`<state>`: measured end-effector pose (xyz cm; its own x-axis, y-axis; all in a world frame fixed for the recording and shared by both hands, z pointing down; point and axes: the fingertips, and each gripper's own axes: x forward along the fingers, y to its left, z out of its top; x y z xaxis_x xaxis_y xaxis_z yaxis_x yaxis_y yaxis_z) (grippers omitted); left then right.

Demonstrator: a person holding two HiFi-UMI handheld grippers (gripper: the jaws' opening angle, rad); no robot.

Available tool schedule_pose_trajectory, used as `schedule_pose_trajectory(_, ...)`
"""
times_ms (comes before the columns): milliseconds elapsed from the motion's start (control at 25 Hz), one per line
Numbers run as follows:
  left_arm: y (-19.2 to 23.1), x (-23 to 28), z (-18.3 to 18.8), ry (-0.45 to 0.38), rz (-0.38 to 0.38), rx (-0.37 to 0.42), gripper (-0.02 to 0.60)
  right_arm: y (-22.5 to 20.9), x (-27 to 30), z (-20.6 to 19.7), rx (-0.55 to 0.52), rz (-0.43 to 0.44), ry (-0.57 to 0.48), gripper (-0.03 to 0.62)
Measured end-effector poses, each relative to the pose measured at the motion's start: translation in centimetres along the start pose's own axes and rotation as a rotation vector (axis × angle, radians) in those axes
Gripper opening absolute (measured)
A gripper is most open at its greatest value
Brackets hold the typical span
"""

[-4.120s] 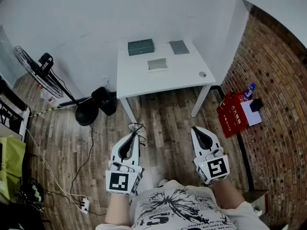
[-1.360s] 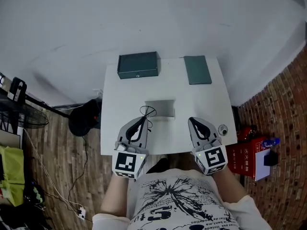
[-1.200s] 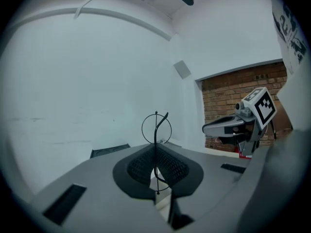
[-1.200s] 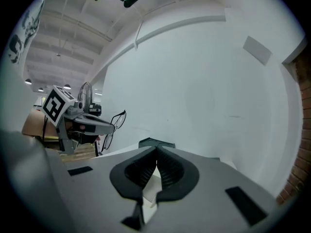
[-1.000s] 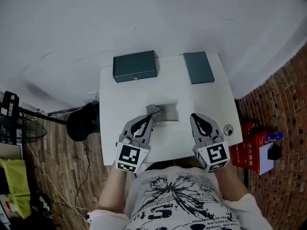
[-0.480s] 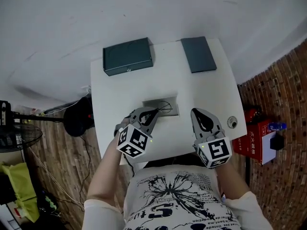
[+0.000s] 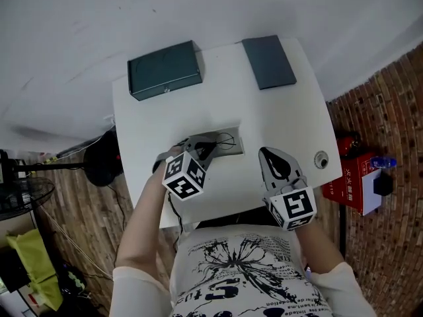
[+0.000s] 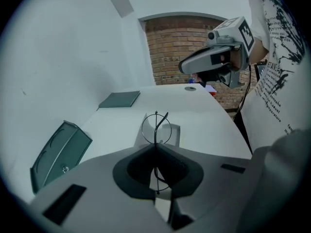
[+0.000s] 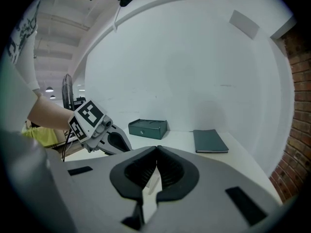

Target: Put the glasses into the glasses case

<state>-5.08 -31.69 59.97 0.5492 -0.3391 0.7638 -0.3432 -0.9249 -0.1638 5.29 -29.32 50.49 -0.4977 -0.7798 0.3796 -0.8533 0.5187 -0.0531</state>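
Thin round wire-rimmed glasses point(image 8: 156, 127) hang folded in my left gripper point(image 8: 156, 148), which is shut on them. In the head view that gripper point(image 7: 209, 148) is tilted over a flat grey pad point(image 7: 227, 149) at the middle of the white table point(image 7: 284, 117), with the glasses point(image 7: 223, 139) above the pad. A dark green box with a small clasp point(image 7: 164, 70) lies closed at the table's back left; it also shows as the box point(image 9: 148, 128). My right gripper point(image 7: 267, 154) is shut with nothing in it, over the table's front right, its jaws point(image 9: 156, 153) pressed together.
A dark flat book-like case point(image 7: 268, 61) lies at the back right, seen also as the flat case point(image 9: 210, 141). A small round metal piece point(image 7: 321, 159) sits by the right edge. A brick wall and red packets point(image 7: 350, 187) are to the right, below the table.
The person has walked up to the table. My left gripper has turned and moved forward, bringing the glasses over the grey pad. The right gripper has stayed shut beside it.
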Motion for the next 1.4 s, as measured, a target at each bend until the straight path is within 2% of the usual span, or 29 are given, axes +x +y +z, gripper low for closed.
schedule_pose_trajectory(160, -0.1, 1.4, -0.8, 0.06, -0.027, 0.061, 0.017, -0.5, 0.1, -1.0, 0.02, -0.015, 0.032, 0.015)
schedule_pose_trajectory(360, -1.0, 2.8, -1.9, 0.128, -0.098, 0.106, 0.017, -0.8, 0.7, -1.4, -0.001, -0.014, 0.06, 0.015)
schedule_pose_trajectory(760, -2.1, 4.7, -3.1, 0.193, -0.196, 0.099, 0.017, -1.4, 1.7, -1.0, -0.004, -0.028, 0.062, 0.015)
schedule_pose_trajectory(880, -2.4, 4.8, -3.3, 0.209, -0.225, 0.073, 0.017, -1.4, 1.8, -0.9, -0.001, -0.023, 0.061, 0.015)
schedule_pose_trajectory(1040, -2.4, 4.8, -3.2, 0.205, -0.245, 0.053, 0.018, -1.5, 2.0, -0.9, -0.005, -0.019, 0.063, 0.015)
schedule_pose_trajectory(1160, -2.2, 4.7, -3.1, 0.188, -0.233, 0.019, 0.038, -1.4, 2.1, -0.8, -0.014, -0.017, 0.067, 0.015)
schedule_pose_trajectory(1320, -1.4, 3.5, -1.9, 0.114, -0.182, -0.007, 0.061, -1.3, 2.2, -0.4, -0.039, -0.019, 0.072, 0.015)
schedule_pose_trajectory(1400, -1.4, 2.5, -1.2, 0.082, -0.186, -0.022, 0.063, -1.3, 2.2, -0.2, -0.049, -0.016, 0.072, 0.015)
